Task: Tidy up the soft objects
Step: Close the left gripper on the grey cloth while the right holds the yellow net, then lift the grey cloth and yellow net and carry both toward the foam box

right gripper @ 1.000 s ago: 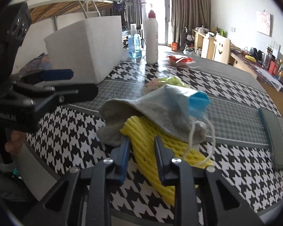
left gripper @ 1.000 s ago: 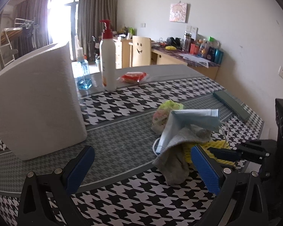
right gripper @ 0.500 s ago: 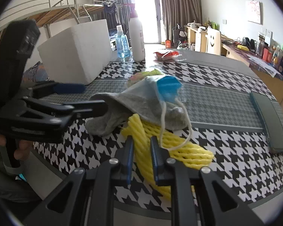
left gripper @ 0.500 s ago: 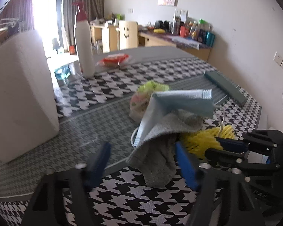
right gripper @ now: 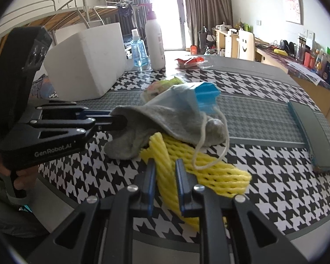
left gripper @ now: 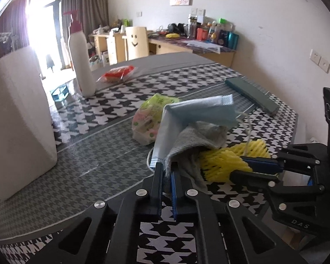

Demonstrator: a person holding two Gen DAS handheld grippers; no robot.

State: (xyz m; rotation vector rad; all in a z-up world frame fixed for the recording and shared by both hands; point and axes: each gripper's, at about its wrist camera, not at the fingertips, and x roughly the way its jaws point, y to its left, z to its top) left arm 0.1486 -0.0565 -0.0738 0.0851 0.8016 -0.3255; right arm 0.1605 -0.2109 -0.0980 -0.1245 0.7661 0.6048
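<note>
Two grippers were at work on one heap of soft things near the front edge of the houndstooth-patterned surface [left gripper: 112,101]. The left gripper [left gripper: 166,171] had its blue-padded fingers [left gripper: 173,189] pinched together on the near edge of the grey knitted sock [left gripper: 200,140], right where the sock met the lower hem of the pale blue pleated face mask [left gripper: 198,110]. That mask lay draped over the sock, its white ear loop [right gripper: 209,149] hanging down onto the yellow foam fruit net [right gripper: 200,171].

The right gripper [right gripper: 165,171] came in from the other side, its fingers [right gripper: 148,176] clamped on the near end of the yellow net, which lay on the surface, partly tucked under the sock. The two tools nearly crossed, well close to each other.

Just behind the heap sat a crumpled green-and-pink printed plastic bag [left gripper: 151,116], touching the mask. Further back stood a tall white pump bottle with a red top [left gripper: 80,52], a red snack packet [left gripper: 118,73] beside it, and a large white foam box [left gripper: 17,114] off to the left. A dark green flat case [left gripper: 252,92] lay apart at the right edge.
</note>
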